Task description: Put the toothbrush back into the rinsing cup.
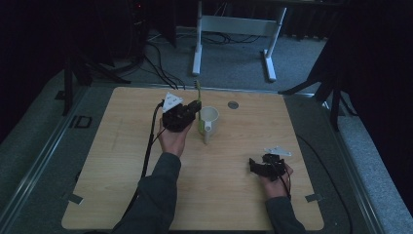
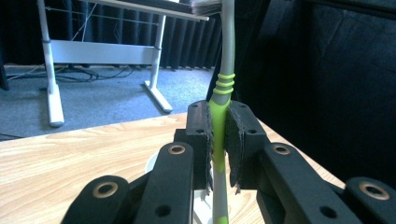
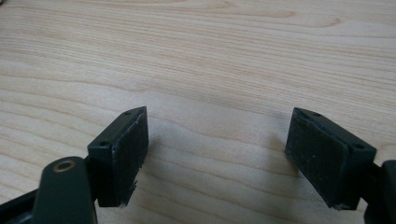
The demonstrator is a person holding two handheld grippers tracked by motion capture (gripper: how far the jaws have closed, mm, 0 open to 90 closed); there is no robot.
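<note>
A: Green and grey plastic is between the pads (image 2: 203, 140) of the left gripper (image 2: 218, 140): they are pressed on the toothbrush (image 2: 219, 116), at the green part of its handle, and the brush stands nearly upright in the middle of the left gripper view.

B: And where does it go, as you judge it?

A: Into the white mug (image 1: 209, 117), I think. In the high view the left gripper (image 1: 195, 107) is just left of the mug, a little above the centre of the frame, and the lower end of the toothbrush (image 1: 198, 105) seems to be over the mug or inside it. To do it well, I would keep the brush vertical, lower it until the end rests on the bottom, and loosen the grip only then, so it leans on the rim and does not tip the mug.

B: The other hand?

A: The right gripper (image 1: 258, 168) rests low at the lower right of the table (image 1: 122, 146), well apart, with its jaws wide and nothing between them; below it is bare wood (image 3: 196, 56).

B: What is unclear?

A: The bristles are cut off at the top edge of the left gripper view. The own jaws cover most of the mug there, so I cannot tell if the brush touches the bottom. The high view is dark and small.
</note>
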